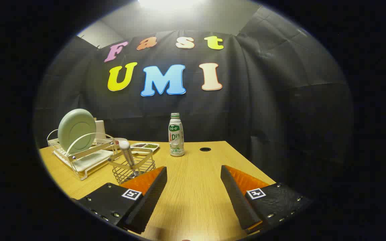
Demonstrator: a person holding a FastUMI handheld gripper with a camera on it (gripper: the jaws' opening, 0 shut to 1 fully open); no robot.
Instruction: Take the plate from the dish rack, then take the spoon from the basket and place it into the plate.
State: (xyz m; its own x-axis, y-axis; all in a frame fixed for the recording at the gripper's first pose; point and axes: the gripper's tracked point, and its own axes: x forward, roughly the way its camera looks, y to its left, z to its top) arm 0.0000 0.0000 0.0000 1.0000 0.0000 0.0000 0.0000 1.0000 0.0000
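Plate (pixel 76 130) beyond parted fingers (pixel 149 190), left.

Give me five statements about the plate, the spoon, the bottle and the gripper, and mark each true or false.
1. The plate stands on edge in the dish rack. True.
2. The spoon lies flat on the table. False: it stands upright in the wire basket.
3. The hand-held gripper is shut on the bottle. False: its fingers are open with only bare table between them; the bottle stands well beyond them.
4. The wire basket sits just ahead of the left finger. True.
5. The bottle has tipped over. False: it stands upright.
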